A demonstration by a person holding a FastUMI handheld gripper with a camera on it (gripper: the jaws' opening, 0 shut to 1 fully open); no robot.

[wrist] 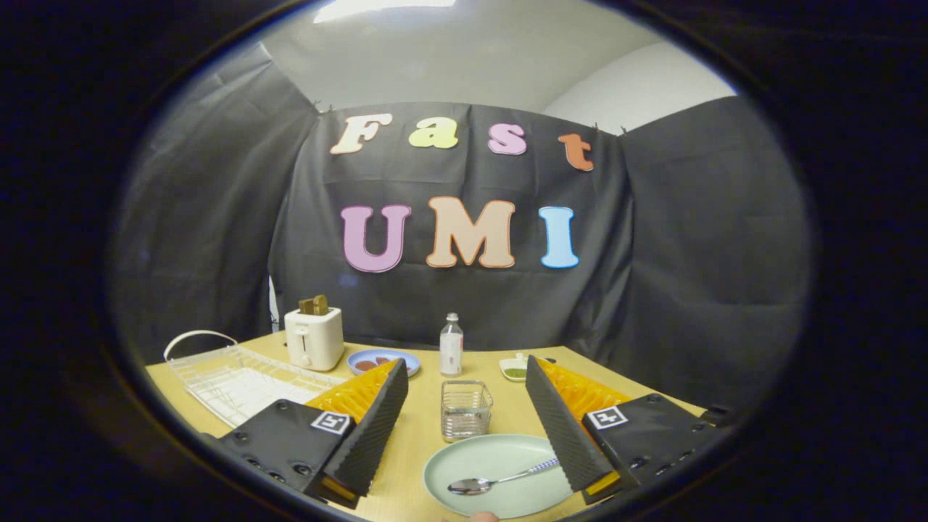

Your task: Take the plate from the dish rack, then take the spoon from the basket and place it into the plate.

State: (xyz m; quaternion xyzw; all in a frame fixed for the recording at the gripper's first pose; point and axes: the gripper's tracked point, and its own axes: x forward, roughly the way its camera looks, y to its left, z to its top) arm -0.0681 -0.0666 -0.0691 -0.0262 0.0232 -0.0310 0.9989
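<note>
— So, how many things sit on the table [420,442]?

— One pale green plate [500,464], one spoon [493,481], one wire basket [465,409], one white dish rack [239,377], one toaster [314,337] with toast in its slot, one bottle [451,346], one blue plate [384,360] and one small white dish [516,370].

— And the spoon?

— It lies inside the green plate, just ahead of the basket. Its long axis runs slantwise: bowl toward the left finger, patterned handle end reaching to the right finger.

— The gripper [471,435]?

— Its fingers stand wide apart and hold nothing; basket and plate sit between them.

— Any writing?

— The bottle's label is too small to read. Each finger carries a square black-and-white marker.
</note>
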